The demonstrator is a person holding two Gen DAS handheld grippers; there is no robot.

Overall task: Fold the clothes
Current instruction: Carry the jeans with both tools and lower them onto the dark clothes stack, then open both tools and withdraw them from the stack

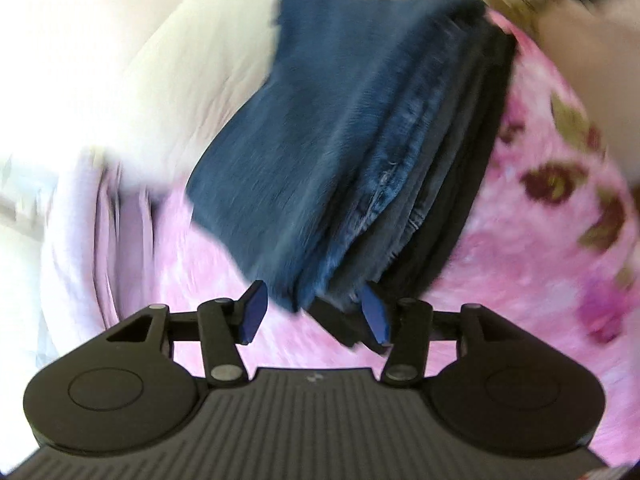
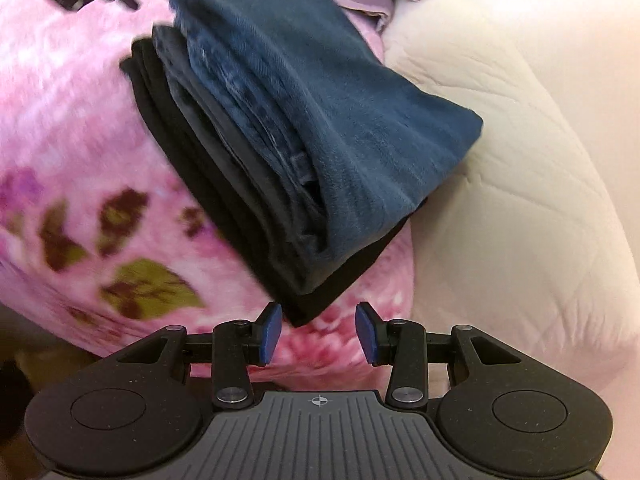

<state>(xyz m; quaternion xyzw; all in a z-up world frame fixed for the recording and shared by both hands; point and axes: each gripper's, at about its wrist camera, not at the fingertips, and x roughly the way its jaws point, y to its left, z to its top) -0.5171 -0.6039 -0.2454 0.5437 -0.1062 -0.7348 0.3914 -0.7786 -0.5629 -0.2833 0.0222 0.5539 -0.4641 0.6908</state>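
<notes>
No label or writing can be read anywhere on the folded stack of blue denim jeans (image 2: 304, 120), which lies on a layer of folded black cloth (image 2: 224, 200) atop a fuzzy pink floral blanket (image 2: 72, 128), its far edge reaching a quilted cream cushion (image 2: 500, 160). The left gripper (image 1: 316, 316) stands about half open with the stack's near corner between its blue pads (image 1: 374, 314), not pinched. The right gripper (image 2: 318, 334) is parted and empty, just short of the black corner, pink fleece bare beneath it.

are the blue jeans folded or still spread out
Folded: the blue jeans lie as a compact stack of layers atop a folded black garment on the pink blanket.
</notes>
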